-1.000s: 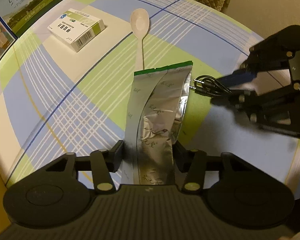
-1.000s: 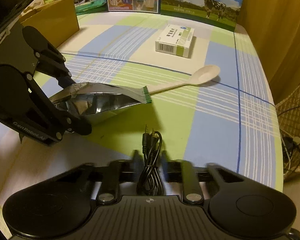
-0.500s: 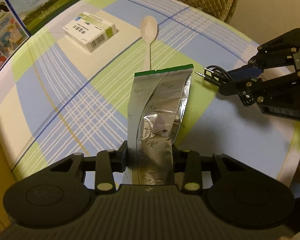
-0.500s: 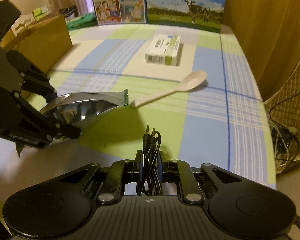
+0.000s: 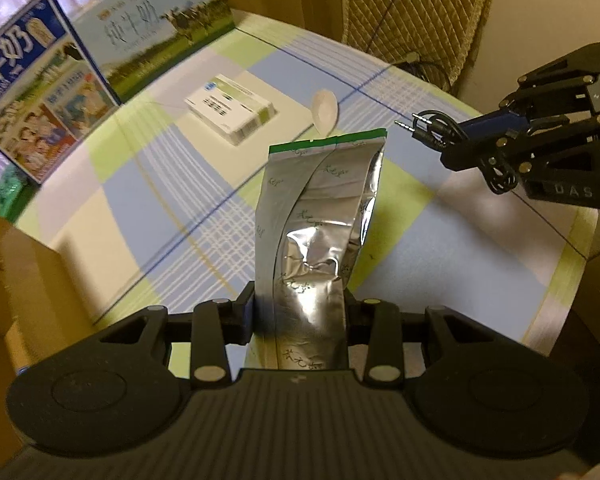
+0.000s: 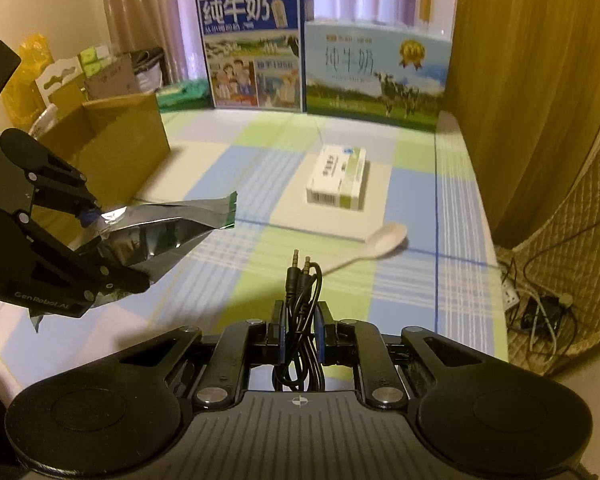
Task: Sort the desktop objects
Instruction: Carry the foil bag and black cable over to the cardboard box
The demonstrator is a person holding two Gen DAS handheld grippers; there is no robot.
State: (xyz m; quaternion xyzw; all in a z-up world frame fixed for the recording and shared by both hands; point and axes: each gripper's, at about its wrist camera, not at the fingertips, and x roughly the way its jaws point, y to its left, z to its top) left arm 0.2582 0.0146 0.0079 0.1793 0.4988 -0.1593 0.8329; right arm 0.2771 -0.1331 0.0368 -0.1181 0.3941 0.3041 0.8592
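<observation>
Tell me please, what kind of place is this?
Probably a room in a home: a table with a checked cloth, curtains behind it, milk cartons and a cardboard box.

Shiny crinkled foil pouch (image 5: 316, 216); matt black plastic gripper (image 5: 300, 312); checked cloth tablecloth (image 5: 172, 208); cardboard box (image 6: 112, 148).

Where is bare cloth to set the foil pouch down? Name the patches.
Free: the near checked tablecloth below the silver foil pouch, and the strip between the brown cardboard box and the white medicine box. Crowded: around the medicine box and the white plastic spoon.
</observation>
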